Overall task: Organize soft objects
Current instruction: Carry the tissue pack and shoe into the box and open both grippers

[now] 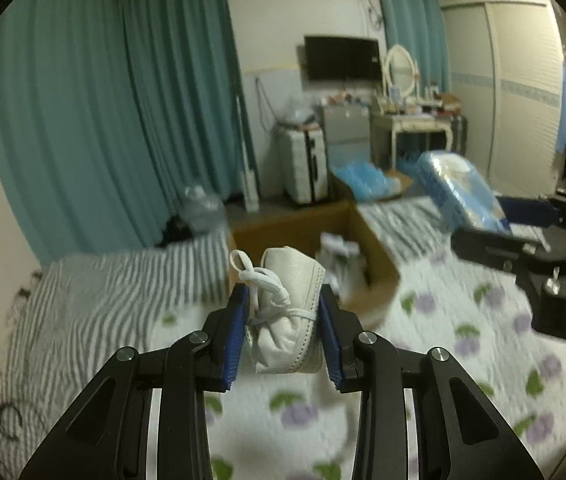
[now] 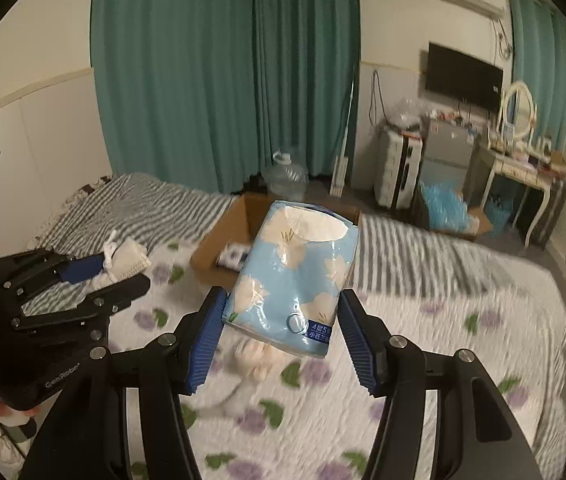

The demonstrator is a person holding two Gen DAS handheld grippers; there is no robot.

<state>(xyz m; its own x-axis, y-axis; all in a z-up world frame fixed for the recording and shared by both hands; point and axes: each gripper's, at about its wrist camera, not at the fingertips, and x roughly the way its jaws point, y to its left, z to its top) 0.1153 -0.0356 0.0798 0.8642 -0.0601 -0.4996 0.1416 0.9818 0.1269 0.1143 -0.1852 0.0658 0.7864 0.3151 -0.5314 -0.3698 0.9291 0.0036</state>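
Aloft, left fingers [image 1: 251, 320] clamp the shoe [image 1: 289, 316]; right fingers [image 2: 353, 328] clamp the tissue pack [image 2: 291, 276].

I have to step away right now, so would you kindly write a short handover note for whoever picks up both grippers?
Left gripper: shut on a small white shoe, held above the bed.
Right gripper: shut on a blue tissue pack, also in the air.
Cardboard box: open on the bed ahead of both grippers, with at least one item already inside.
Done: both things picked up.
Left: probably drop the shoe and tissue pack in the box, then collect the pale soft thing lying on the bed.
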